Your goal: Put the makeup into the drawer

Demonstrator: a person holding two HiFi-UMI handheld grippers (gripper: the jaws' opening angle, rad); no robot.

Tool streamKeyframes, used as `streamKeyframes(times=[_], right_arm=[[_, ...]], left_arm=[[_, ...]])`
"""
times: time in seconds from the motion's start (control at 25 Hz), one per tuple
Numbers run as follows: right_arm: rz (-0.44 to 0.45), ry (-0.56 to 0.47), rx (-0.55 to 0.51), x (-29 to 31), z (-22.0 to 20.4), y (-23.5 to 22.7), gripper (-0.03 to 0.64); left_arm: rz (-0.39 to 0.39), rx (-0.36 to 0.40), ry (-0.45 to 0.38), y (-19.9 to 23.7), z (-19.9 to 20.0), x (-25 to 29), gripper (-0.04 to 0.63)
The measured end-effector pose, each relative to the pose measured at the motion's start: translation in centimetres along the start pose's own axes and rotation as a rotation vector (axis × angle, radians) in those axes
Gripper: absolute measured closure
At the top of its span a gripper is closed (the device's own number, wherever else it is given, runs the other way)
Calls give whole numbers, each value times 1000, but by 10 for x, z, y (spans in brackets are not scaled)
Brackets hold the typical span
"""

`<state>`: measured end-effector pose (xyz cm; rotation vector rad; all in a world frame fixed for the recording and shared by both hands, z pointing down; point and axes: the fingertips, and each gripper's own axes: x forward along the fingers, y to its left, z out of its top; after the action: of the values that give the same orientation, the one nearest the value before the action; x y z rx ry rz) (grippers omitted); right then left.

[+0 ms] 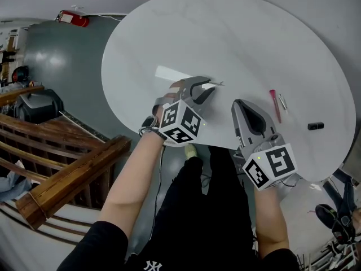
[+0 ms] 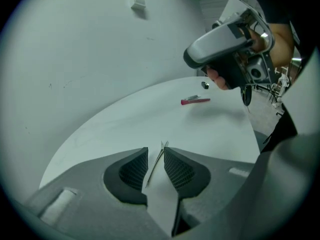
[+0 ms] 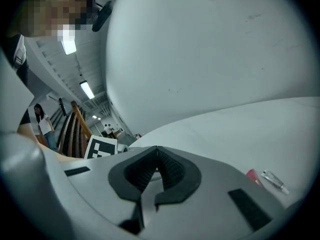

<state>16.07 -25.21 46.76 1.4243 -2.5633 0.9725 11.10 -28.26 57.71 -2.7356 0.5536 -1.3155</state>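
Observation:
My left gripper hovers over the near middle of the white oval table and is shut on thin metal tweezers, whose tip pokes out to the right. To its right, my right gripper is shut with nothing between its jaws. Further right on the table lie a pink makeup stick, a small clear-and-silver item beside it, and a small black piece. No drawer is in view.
The table's near edge runs just under both grippers. A wooden stair rail stands below left, and a red extinguisher lies far left. A black stand base sits on the floor at right.

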Motion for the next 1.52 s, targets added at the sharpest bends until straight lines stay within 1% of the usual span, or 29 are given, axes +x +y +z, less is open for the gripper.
streamKeyframes(times=[0.28, 0.44, 0.56, 0.6, 0.68, 0.76, 0.92, 1.16, 1.52], right_arm=[[1, 11, 15, 8, 0, -7, 602], [1, 7, 25, 11, 1, -8, 601], [1, 5, 25, 12, 2, -8, 601], [1, 6, 24, 12, 2, -9, 601], [0, 8, 26, 12, 0, -8, 602], [2, 10, 34, 12, -1, -8, 602], [2, 6, 42, 9, 0, -7, 602], [-5, -5, 41, 6, 2, -5, 602], [-43, -15, 51, -5, 2, 3, 603]], left_arm=[[-61, 38, 49, 0, -7, 14, 509], [-75, 55, 76, -3, -10, 21, 509], [-88, 55, 81, -3, -10, 23, 511], [-94, 54, 81, -4, -10, 23, 514], [-111, 52, 83, -8, -11, 24, 542], [-122, 29, 84, -10, -12, 23, 565], [-127, -54, 64, -8, -11, 24, 571], [-76, -114, 46, -5, -11, 21, 574], [-56, -233, -73, -7, 9, -13, 574]])
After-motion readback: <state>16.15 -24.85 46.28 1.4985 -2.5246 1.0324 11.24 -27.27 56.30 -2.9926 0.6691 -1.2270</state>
